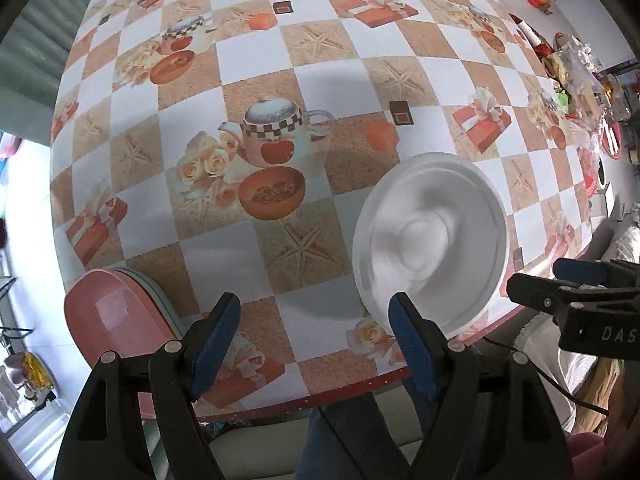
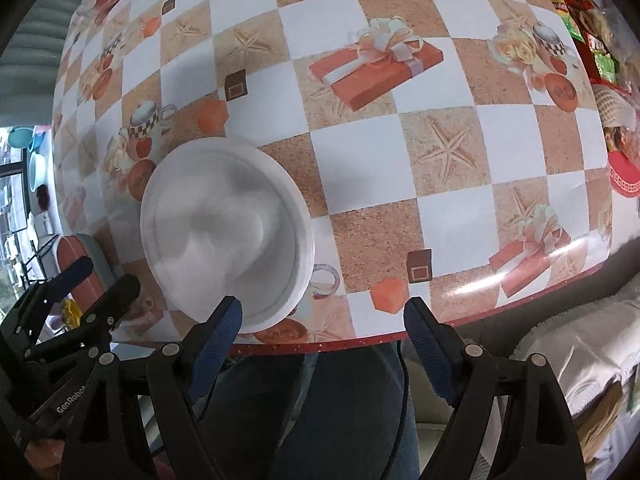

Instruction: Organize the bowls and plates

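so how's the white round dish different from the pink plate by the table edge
The white round dish is pale, blurred and lies wholly on the checked tablecloth; the pink plate is glossy and sits atop another, greyish plate. The white dish shows stepped inner rings; the pink plate looks smooth. Both sit near the table's front edge, ungripped.

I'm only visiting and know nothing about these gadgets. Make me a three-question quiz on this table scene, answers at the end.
1. True or false: the white bowl is clamped in the left gripper.
2. What lies at the table's near-left edge: A) a pink plate, B) a glass jug, C) a wooden spoon?
3. Fill in: the right gripper has its jaws ____.

Key
1. False: both sets of jaws stand open, and the bowl sits on the checked tablecloth.
2. A: the pink plate lies on a pale one.
3. Open, with nothing between them.
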`<control>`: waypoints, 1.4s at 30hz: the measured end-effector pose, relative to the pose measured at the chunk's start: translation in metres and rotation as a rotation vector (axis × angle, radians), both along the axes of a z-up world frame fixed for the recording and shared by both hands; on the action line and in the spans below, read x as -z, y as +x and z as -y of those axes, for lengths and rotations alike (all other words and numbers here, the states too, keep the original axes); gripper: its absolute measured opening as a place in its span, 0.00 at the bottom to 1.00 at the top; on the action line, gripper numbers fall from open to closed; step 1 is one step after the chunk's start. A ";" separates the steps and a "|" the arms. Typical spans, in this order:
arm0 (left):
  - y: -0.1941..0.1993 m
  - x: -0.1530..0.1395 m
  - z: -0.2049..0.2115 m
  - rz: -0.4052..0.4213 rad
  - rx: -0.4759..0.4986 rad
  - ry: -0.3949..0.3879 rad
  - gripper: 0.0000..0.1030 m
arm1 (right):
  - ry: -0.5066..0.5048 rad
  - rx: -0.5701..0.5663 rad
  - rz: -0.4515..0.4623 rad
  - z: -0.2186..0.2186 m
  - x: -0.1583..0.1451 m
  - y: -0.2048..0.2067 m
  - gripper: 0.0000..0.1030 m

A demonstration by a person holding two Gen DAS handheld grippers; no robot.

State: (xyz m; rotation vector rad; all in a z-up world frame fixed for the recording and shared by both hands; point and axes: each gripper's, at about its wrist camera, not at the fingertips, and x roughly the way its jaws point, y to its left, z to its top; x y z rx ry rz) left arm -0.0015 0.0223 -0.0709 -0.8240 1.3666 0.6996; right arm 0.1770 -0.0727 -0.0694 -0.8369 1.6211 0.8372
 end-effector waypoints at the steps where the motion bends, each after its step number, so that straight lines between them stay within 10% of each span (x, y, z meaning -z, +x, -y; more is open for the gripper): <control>1: 0.000 0.000 0.000 0.000 0.003 -0.003 0.77 | -0.003 0.004 0.004 -0.001 0.003 -0.003 0.95; 42: 0.025 0.027 0.000 -0.034 0.041 -0.040 0.77 | -0.063 0.034 -0.015 0.003 0.034 0.010 0.99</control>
